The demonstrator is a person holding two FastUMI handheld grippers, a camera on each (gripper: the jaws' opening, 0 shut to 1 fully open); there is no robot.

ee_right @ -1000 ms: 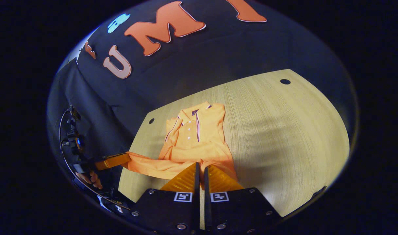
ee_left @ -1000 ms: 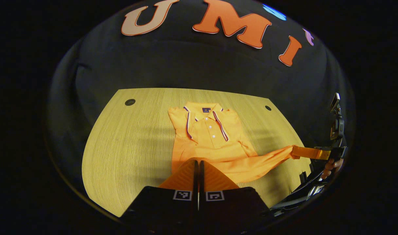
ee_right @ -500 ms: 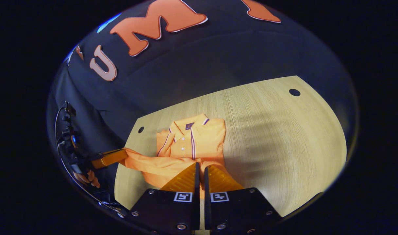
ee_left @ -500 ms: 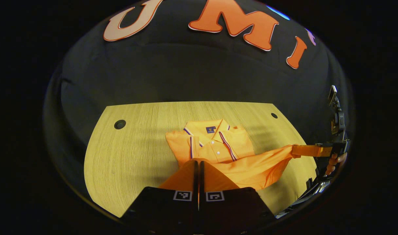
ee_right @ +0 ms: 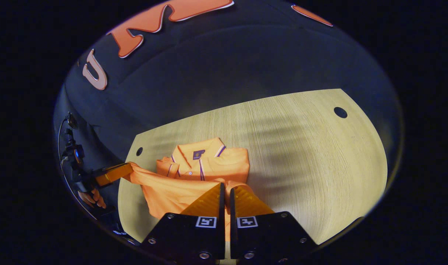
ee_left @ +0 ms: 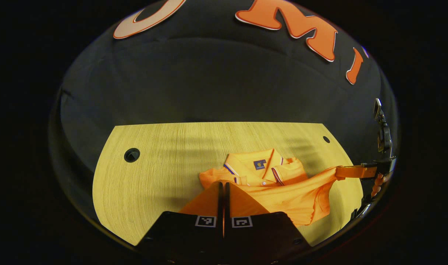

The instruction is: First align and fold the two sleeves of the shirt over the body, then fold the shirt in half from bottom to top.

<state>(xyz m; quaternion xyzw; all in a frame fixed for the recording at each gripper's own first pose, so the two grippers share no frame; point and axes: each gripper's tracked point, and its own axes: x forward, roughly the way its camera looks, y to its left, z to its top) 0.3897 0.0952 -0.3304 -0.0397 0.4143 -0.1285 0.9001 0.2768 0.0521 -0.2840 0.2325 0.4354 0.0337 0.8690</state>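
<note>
The shirt (ee_left: 283, 191) lies on the wooden bench (ee_left: 154, 176), collar (ee_left: 259, 165) toward the booth wall. We hold its bottom hem lifted over the body, so the lower placket and buttons are hidden under the raised cloth. In the left gripper view, the left gripper (ee_left: 223, 189) has its fingers nearly together, pinched on one hem corner; the exact grip point is covered by the fingers themselves. That view also shows the right gripper (ee_left: 351, 171) at the far right, cut off at the edge, with a hand (ee_left: 376, 184) partly visible. In the right gripper view, the right gripper (ee_right: 225, 191) is likewise clamped narrowly on the other corner, and the left gripper (ee_right: 112, 173) appears at the left edge, stretching the hem taut.
</note>
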